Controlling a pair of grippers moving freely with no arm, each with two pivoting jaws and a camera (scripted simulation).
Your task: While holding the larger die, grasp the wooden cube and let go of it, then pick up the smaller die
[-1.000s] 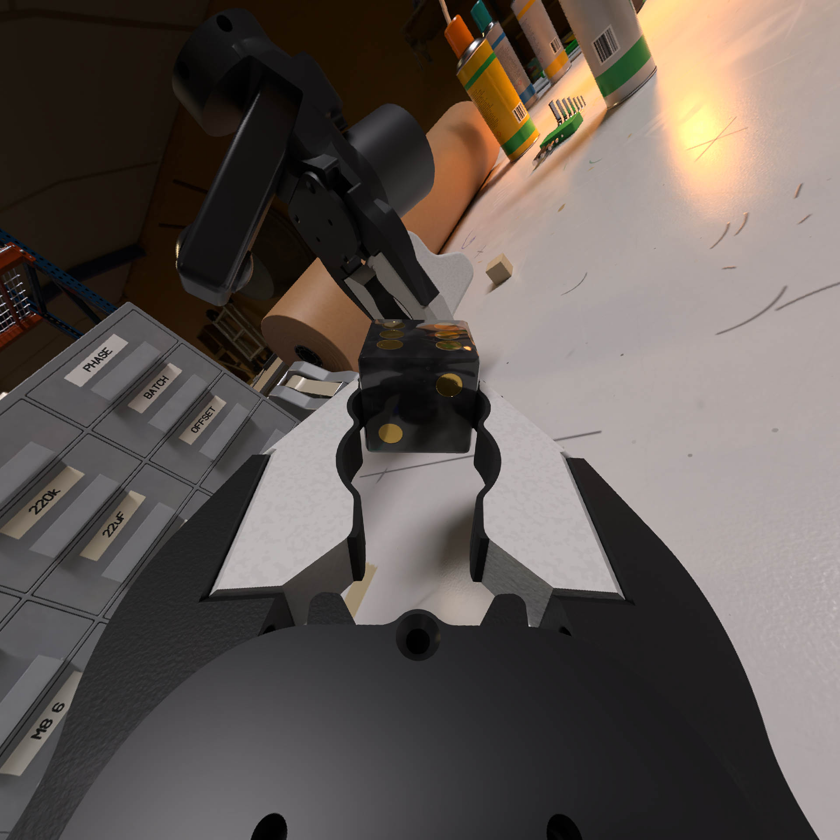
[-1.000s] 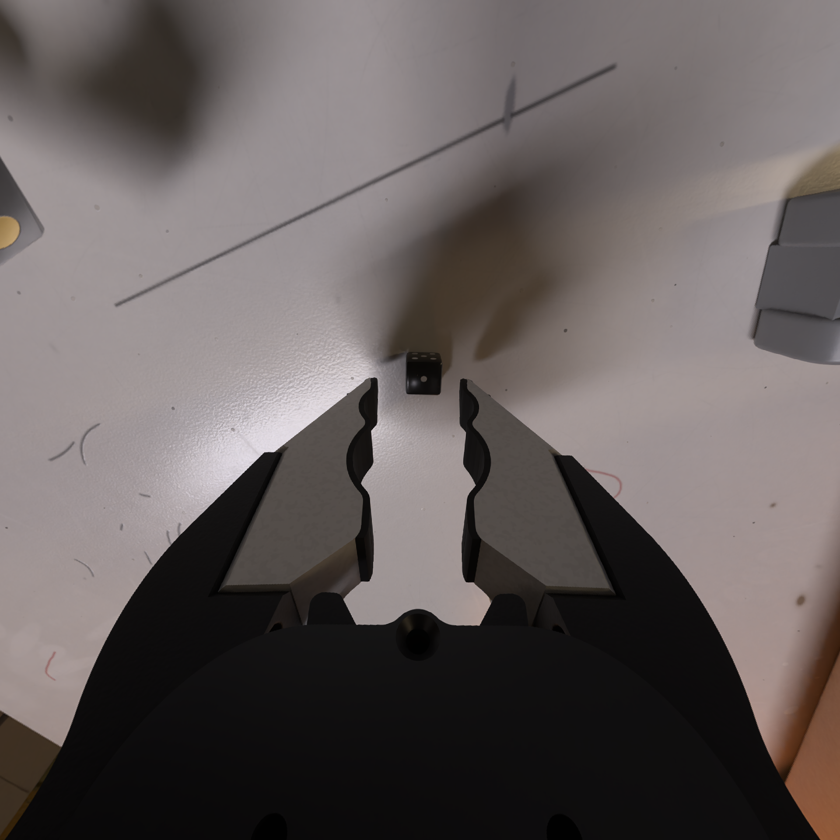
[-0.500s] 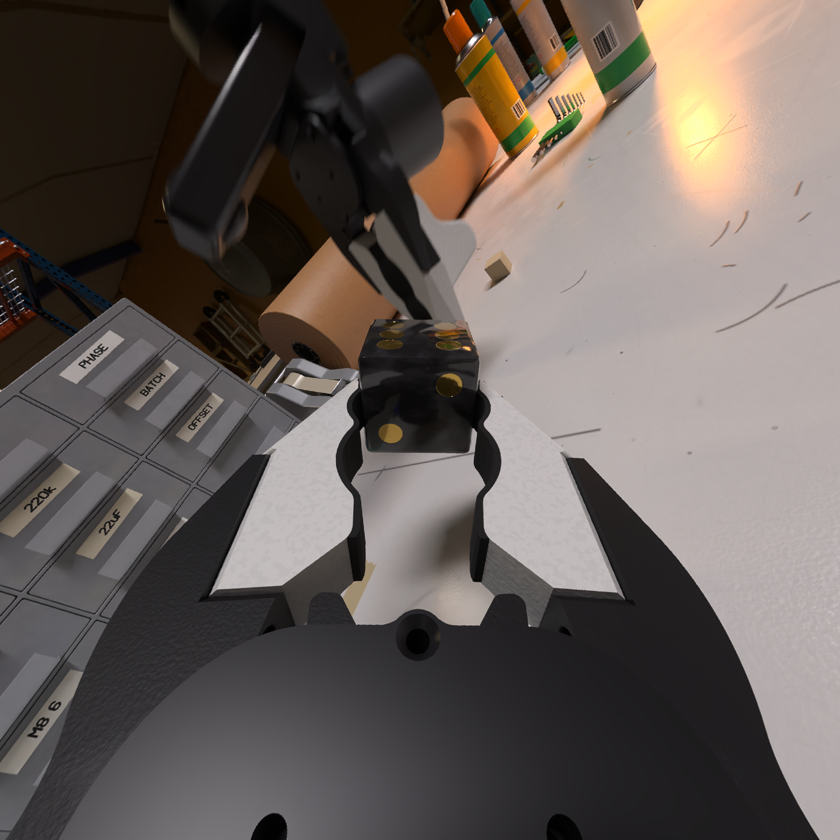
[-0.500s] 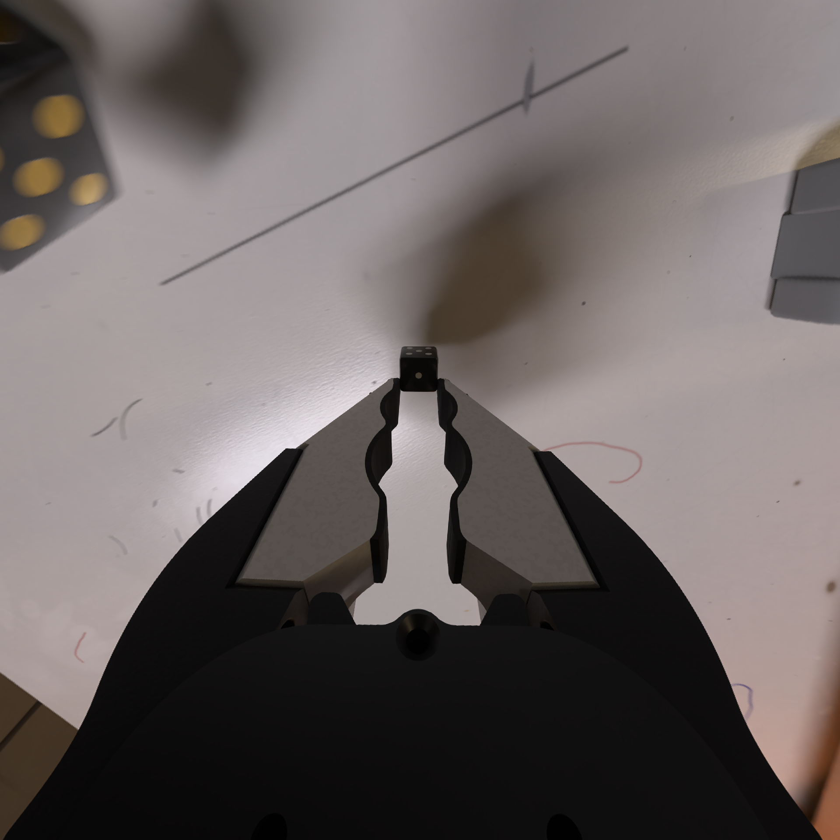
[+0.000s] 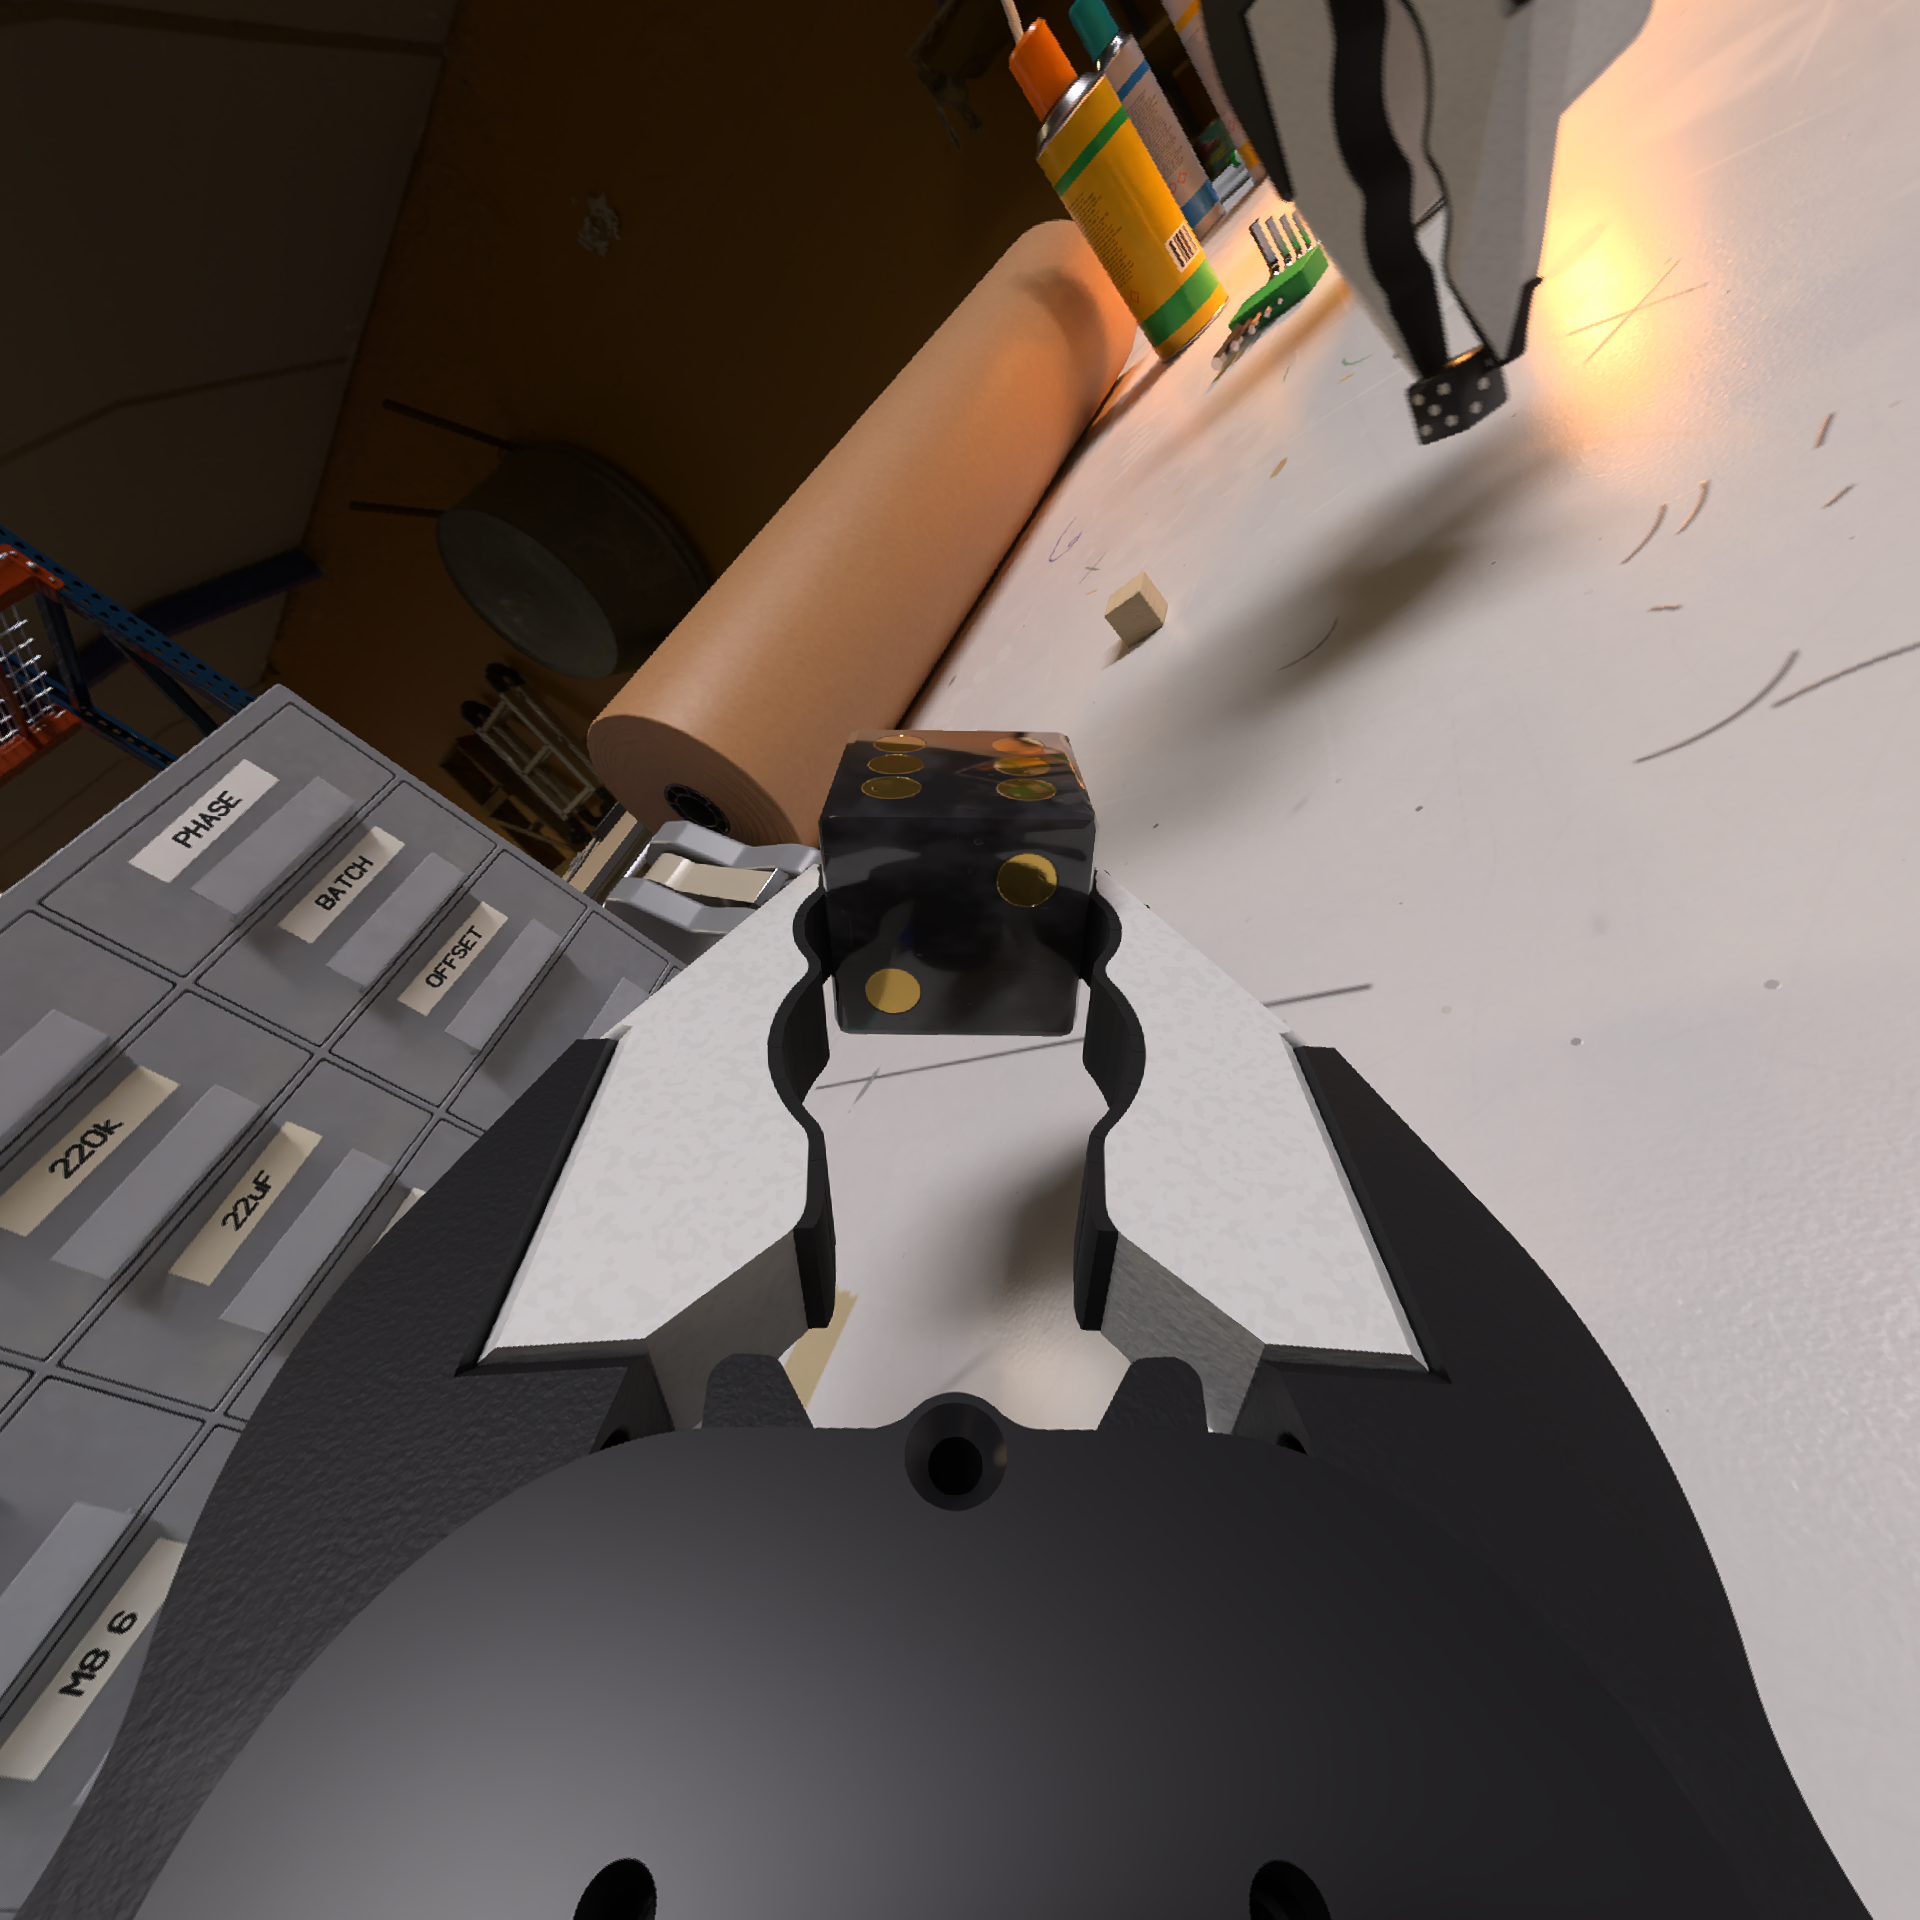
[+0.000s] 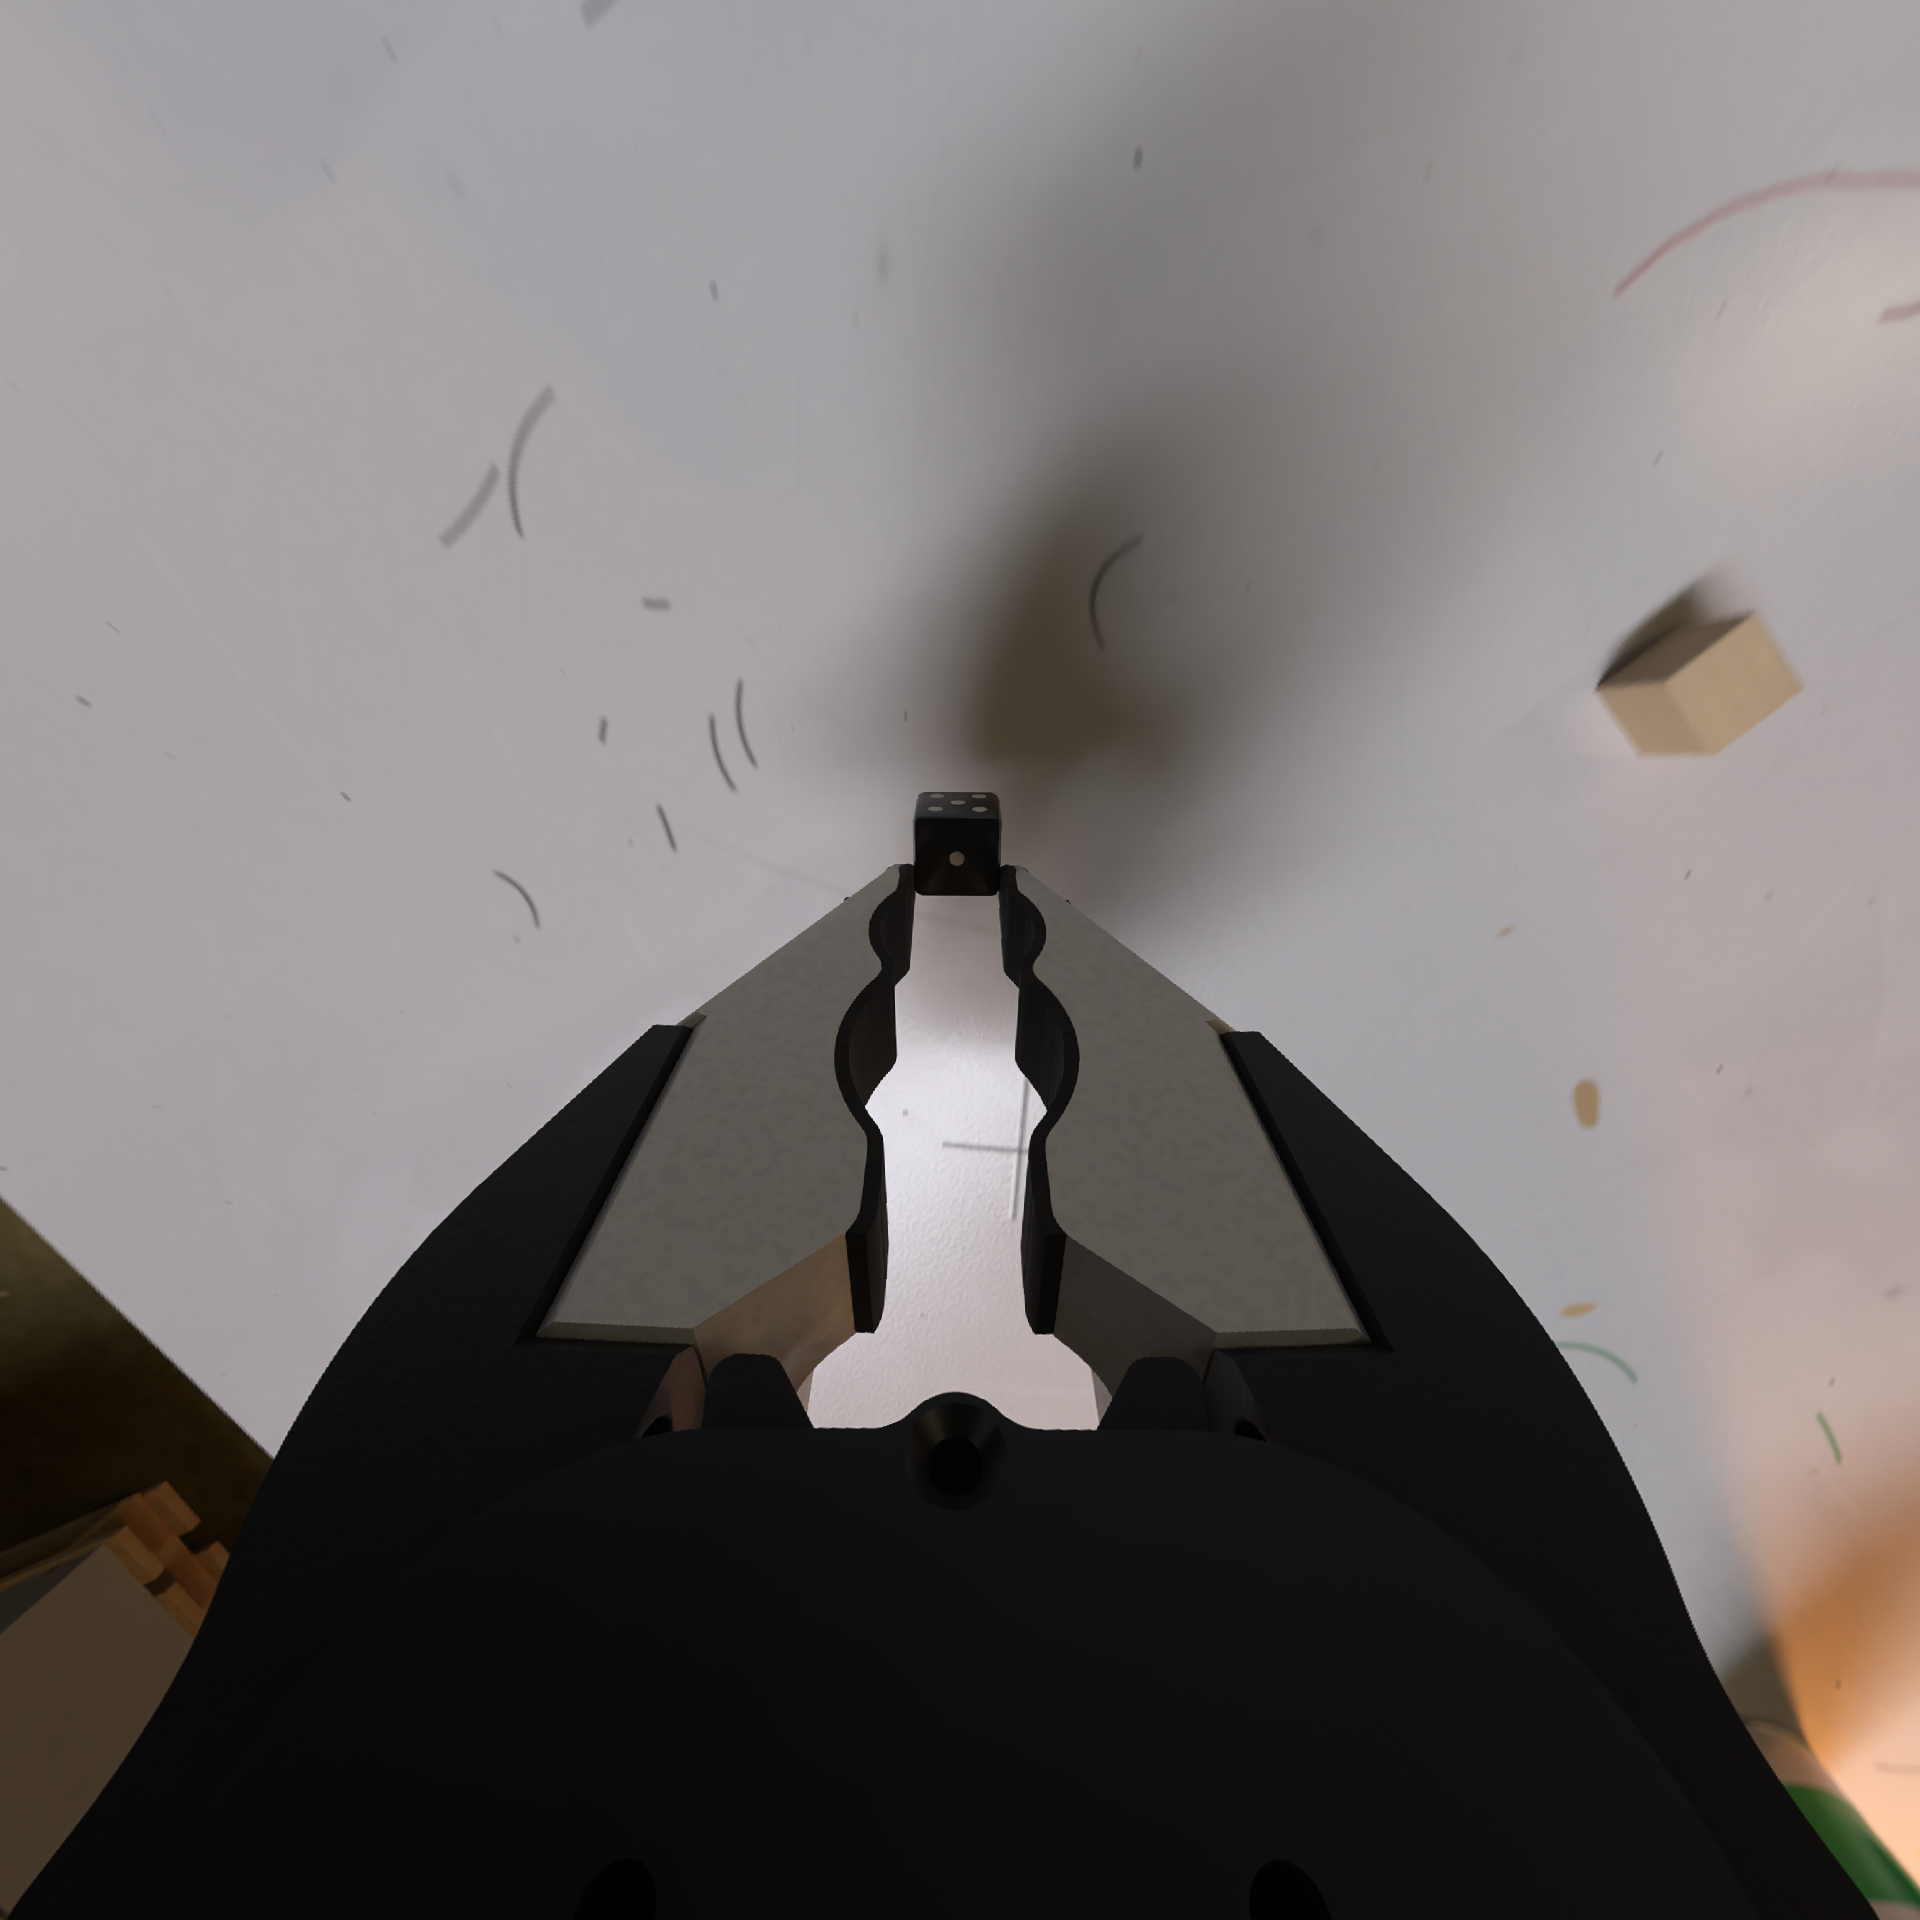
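My left gripper (image 5: 956, 920) is shut on the larger die (image 5: 951, 904), black with gold pips, and holds it above the white table (image 5: 1558, 1143). My right gripper (image 6: 957, 883) is shut on the smaller die (image 6: 957, 857), black with white pips, pinched at the very fingertips and lifted off the table. In the left wrist view the right gripper (image 5: 1465, 358) hangs at the top right with the smaller die (image 5: 1455, 403) in its tips. The wooden cube (image 5: 1136, 608) lies free on the table, and it also shows in the right wrist view (image 6: 1699, 686), off to the right.
A brown paper roll (image 5: 883, 540) lies along the table's left edge. Spray cans (image 5: 1132, 208) and a green connector (image 5: 1278, 281) stand beyond it. A grey drawer cabinet (image 5: 260, 1039) is close on the left. A green-banded can (image 6: 1870, 1849) is at the lower right.
My right gripper closed on the smaller die, lifted it and carried it away from the left gripper toward the wooden cube. The left gripper kept still with the larger die.
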